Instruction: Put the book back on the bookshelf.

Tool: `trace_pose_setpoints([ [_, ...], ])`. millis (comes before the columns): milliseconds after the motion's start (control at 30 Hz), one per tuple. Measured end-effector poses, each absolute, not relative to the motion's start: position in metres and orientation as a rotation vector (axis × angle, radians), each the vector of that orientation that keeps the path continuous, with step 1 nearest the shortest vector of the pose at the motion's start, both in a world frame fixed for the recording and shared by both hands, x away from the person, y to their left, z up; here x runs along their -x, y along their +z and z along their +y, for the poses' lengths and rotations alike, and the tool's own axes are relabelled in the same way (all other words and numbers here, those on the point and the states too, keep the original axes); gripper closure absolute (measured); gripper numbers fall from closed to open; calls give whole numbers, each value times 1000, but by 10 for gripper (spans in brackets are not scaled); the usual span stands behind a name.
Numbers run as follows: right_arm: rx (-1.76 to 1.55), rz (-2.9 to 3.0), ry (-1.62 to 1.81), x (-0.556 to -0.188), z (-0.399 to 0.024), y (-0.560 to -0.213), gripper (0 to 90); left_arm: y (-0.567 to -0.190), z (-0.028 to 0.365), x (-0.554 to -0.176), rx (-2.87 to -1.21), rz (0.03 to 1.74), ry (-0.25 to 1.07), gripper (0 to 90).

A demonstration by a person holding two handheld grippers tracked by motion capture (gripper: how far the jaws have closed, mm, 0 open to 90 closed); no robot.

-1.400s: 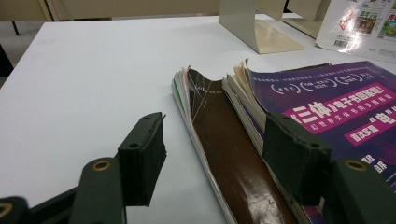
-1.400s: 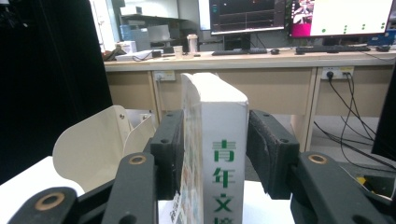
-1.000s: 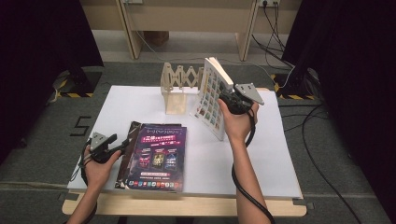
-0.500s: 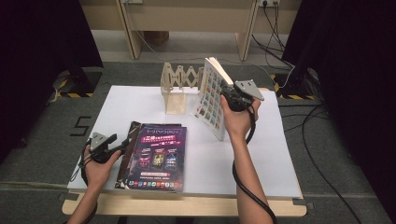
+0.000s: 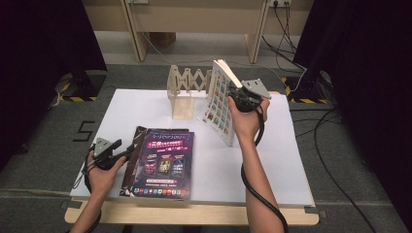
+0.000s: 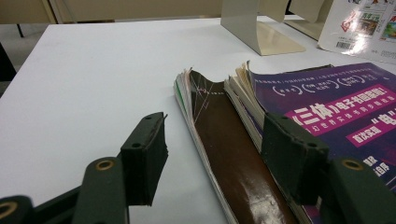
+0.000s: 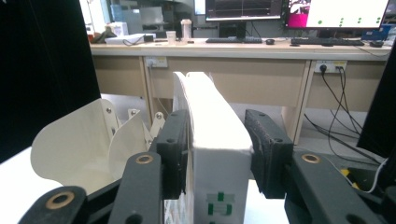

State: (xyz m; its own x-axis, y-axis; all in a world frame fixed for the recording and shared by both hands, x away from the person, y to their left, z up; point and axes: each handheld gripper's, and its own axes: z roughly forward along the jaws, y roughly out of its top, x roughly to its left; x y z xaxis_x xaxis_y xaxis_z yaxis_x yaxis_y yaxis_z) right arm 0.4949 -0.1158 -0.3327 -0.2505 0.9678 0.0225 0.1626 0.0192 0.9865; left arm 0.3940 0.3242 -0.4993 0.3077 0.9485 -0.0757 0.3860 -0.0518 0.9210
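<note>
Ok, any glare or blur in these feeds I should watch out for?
Left gripper view: glare streaks the brown cover and the white book's corner; the near jaws look soft. Right gripper view: the white book is bright and nearly washed out, and the monitors behind are blurred. High view: evenly lit, dark curtains.
</note>
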Motion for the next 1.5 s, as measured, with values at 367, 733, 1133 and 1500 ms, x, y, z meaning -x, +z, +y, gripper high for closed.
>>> trace_pose_setpoints([
  [367, -1253, 1563, 1307, -499, -113, -332, 737, -499, 324, -394, -1621, 1239, 735, 395],
  [733, -1230, 1591, 1354, -494, -107, -330, 743, -499, 324, -394, -1624, 1239, 738, 396],
  [1133, -1242, 1572, 1377, -495, -109, -327, 745, -499, 324, -394, -1622, 1238, 737, 395],
  [1500, -1207, 1495, 1422, -492, -103, -318, 747, -499, 324, -394, -1620, 1238, 734, 395],
])
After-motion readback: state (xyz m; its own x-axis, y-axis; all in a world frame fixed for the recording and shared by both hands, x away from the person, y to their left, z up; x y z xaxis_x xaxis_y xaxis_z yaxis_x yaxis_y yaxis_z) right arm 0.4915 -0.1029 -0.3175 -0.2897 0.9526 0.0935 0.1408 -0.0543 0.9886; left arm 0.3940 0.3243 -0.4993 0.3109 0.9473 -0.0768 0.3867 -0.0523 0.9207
